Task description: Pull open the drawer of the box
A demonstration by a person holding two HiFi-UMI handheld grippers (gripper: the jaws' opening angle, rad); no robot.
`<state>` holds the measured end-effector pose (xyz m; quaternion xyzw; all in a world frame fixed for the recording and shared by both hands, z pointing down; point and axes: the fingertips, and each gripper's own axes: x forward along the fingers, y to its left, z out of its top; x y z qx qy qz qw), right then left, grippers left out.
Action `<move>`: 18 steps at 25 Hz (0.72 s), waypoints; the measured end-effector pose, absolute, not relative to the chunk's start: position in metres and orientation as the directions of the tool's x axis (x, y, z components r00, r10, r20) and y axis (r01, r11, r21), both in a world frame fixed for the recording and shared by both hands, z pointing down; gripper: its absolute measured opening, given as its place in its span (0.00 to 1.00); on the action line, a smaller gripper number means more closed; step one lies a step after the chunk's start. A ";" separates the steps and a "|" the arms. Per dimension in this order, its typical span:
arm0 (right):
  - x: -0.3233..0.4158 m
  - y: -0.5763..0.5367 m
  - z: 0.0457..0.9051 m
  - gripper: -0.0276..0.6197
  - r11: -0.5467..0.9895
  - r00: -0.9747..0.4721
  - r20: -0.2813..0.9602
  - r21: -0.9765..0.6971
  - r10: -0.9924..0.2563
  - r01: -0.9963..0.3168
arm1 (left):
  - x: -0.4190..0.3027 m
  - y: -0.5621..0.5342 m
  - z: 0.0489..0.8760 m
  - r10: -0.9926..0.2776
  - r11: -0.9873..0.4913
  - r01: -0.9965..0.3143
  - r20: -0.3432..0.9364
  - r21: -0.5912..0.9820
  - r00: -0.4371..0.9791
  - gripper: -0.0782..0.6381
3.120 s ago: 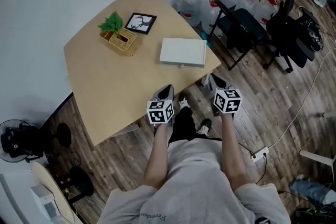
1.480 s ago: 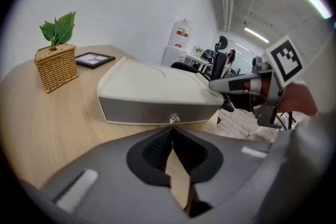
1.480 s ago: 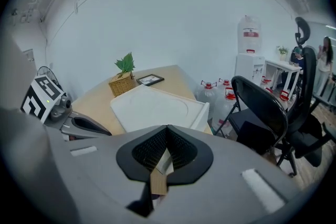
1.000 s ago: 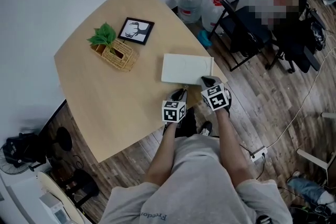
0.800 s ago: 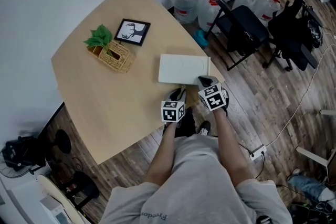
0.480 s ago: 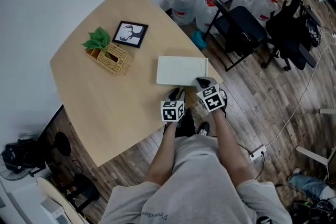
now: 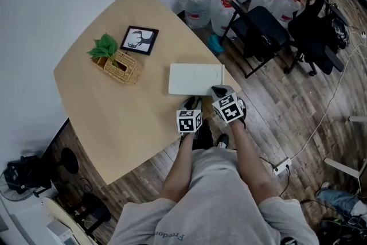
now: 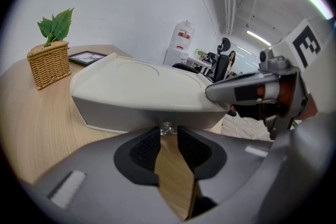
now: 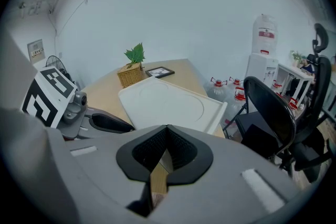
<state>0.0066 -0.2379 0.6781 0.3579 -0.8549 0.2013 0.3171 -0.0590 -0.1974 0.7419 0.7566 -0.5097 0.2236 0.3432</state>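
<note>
Left gripper (image 8: 168, 136) narrow, jaw tips flanking the drawer knob (image 8: 166, 127) on the box (image 8: 142, 81), not clamped. Right gripper (image 9: 167, 132) closed, empty, over the box's near right corner. Risk: tiny knob slips out, or unbraced box drags off the surface (image 7: 114, 112) edge.

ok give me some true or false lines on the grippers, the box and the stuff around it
1. The drawer of the box is pulled out. False: its front sits flush, shut.
2. The left gripper has its jaws apart, with the drawer's knob at their tips. True.
3. The right gripper is wide open. False: its jaws are together, over the box's top.
4. The plant basket stands on the box. False: it stands on the table, apart from the box.
5. Water jugs stand on the floor past the table. True.
</note>
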 end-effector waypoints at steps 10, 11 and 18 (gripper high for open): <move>0.007 -0.238 0.679 0.04 0.670 -0.552 0.687 -0.126 -0.473 -0.731 | -0.063 -0.201 0.747 -0.619 -0.210 -0.936 0.703 0.282 0.350 0.27; 0.006 -0.238 0.679 0.05 0.671 -0.552 0.687 -0.125 -0.473 -0.731 | -0.063 -0.201 0.747 -0.619 -0.206 -0.937 0.703 0.283 0.349 0.27; 0.007 -0.237 0.679 0.04 0.673 -0.557 0.678 -0.122 -0.480 -0.729 | -0.063 -0.201 0.747 -0.618 -0.190 -0.942 0.712 0.276 0.333 0.27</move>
